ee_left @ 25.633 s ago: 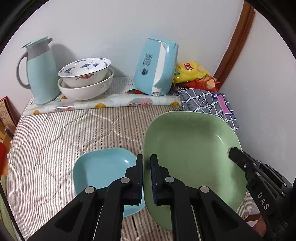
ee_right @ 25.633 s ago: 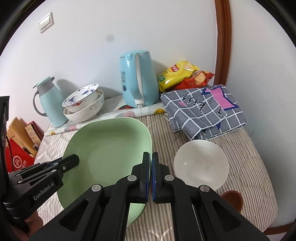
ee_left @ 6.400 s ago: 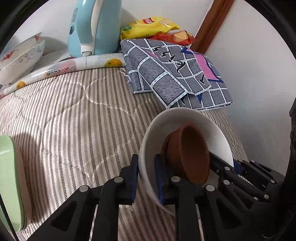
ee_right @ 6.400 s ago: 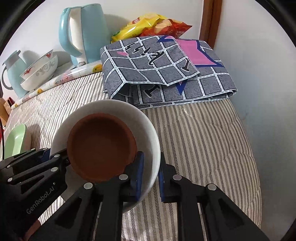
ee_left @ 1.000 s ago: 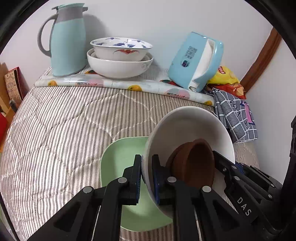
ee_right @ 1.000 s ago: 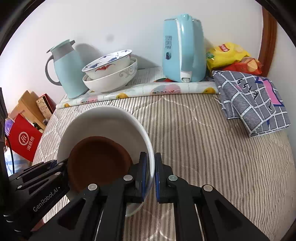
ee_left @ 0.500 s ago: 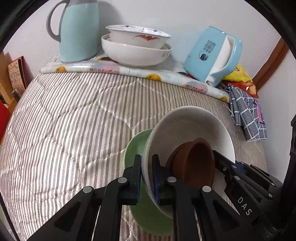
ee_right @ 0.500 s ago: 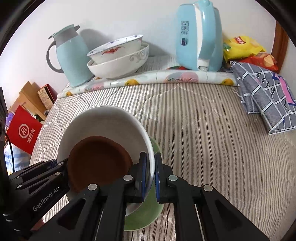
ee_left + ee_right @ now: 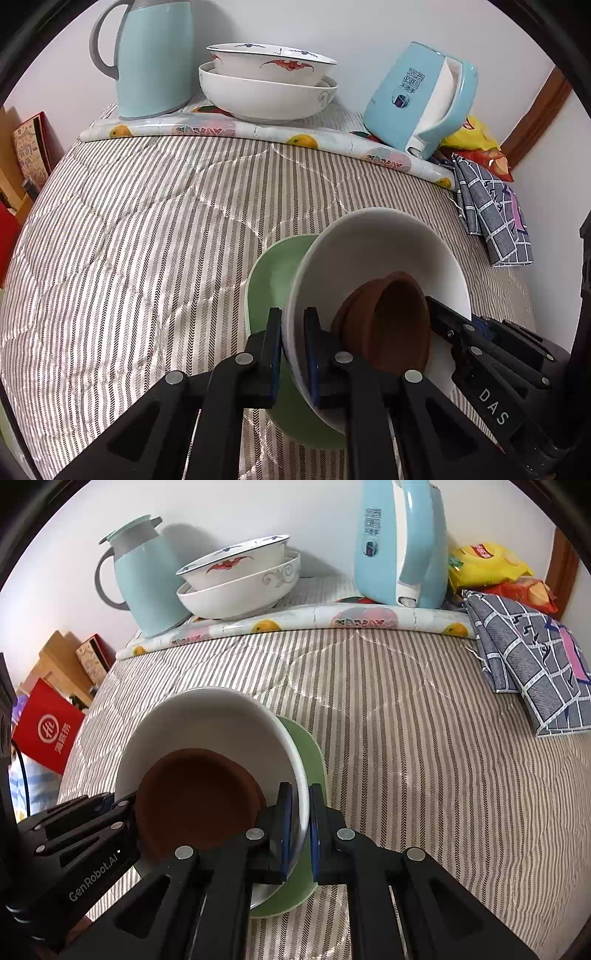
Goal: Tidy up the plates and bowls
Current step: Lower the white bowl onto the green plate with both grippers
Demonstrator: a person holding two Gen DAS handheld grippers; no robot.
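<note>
Carrying the white bowl [image 9: 373, 254] with the brown bowl [image 9: 391, 321] inside, the left tongs [image 9: 293, 343] and right tongs [image 9: 300, 819] each pinch its rim; over the last second it has arrived above the green plate [image 9: 273, 273] near the bed's front edge, so lowering and release seem next.

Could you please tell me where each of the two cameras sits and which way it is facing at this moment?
Left wrist: sits on the left gripper, looking forward across the striped cloth toward the wall; its fingers pinch the white bowl; the right gripper enters at right.
Right wrist: sits on the right gripper, facing the same way; its fingers pinch the bowl's opposite rim; the left gripper shows at left.
Shared: white bowl, brown bowl, green plate, kettle.
</note>
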